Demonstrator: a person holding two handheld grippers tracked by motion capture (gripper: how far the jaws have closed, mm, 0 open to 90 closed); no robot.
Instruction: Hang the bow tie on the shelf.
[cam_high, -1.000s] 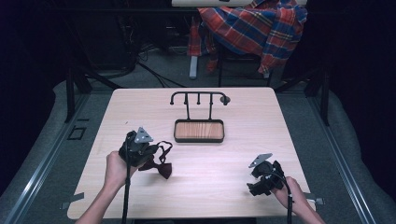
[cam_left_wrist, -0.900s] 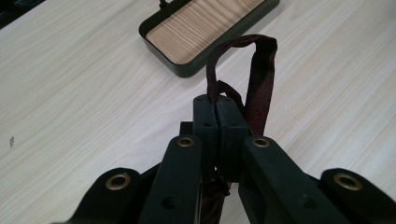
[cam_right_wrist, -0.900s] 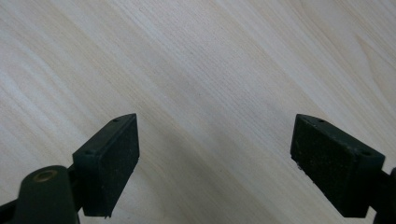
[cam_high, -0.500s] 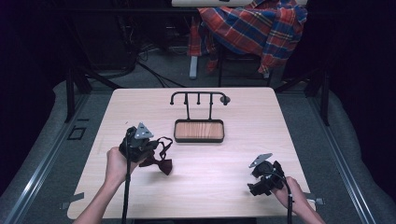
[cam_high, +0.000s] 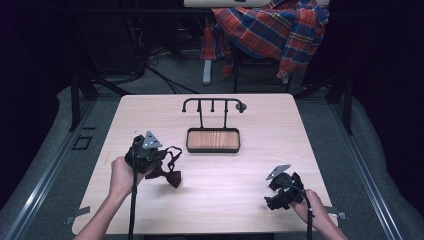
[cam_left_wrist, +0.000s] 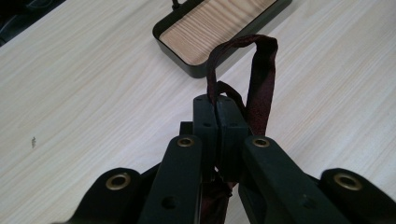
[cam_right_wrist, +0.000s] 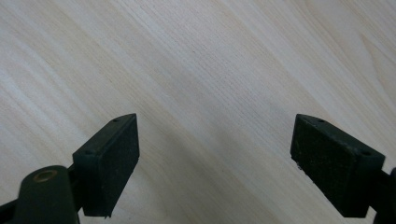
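A dark red bow tie (cam_high: 167, 175) hangs from my left gripper (cam_high: 150, 159) just above the table, left of centre. In the left gripper view the jaws are pressed together on the tie's strap (cam_left_wrist: 259, 84), which loops up in front of them. My left gripper (cam_left_wrist: 217, 116) points toward a black stand with a wooden tray base (cam_left_wrist: 215, 28). That stand (cam_high: 213, 140) has a hook rail (cam_high: 212, 101) above it. My right gripper (cam_high: 272, 192) rests near the front right of the table. Its jaws stand wide apart over bare wood, right gripper (cam_right_wrist: 215, 154).
The light wooden table (cam_high: 260, 165) has open room across its middle and right. A plaid cloth (cam_high: 272, 30) is draped over a chair behind the table. Metal rails (cam_high: 35, 200) run along the floor on both sides.
My left gripper has lifted and shifted slightly with the bow tie, whose body now dangles lower right of the hand. The right gripper has stayed put.
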